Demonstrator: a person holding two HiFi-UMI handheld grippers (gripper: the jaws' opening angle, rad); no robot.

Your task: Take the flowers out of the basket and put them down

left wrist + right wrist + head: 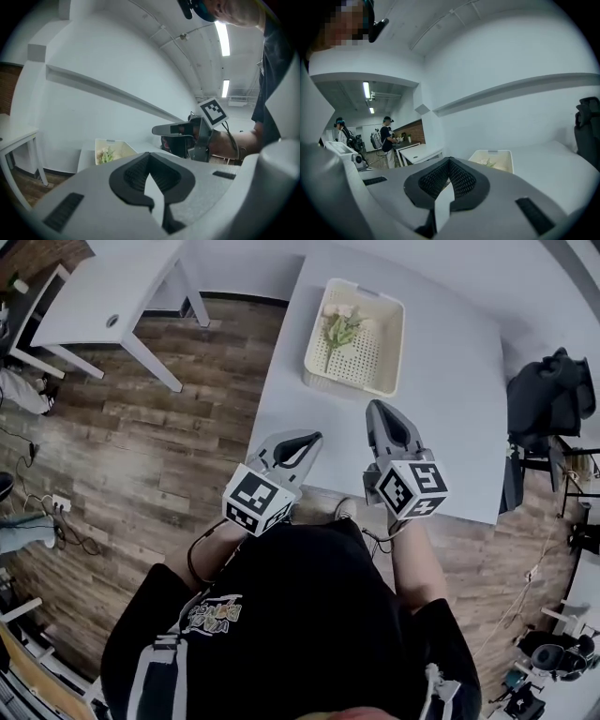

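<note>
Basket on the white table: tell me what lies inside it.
Inside the basket lies one small bunch of flowers, pale blooms and green stems, on its perforated floor. Nothing else shows; the floor patch beneath the flowers is covered.

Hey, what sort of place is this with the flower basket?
Probably a lab or workshop, not a home: plain white tables on a wood-pattern floor, loose cables along it, strip ceiling lights, and other people standing at a far table.
</note>
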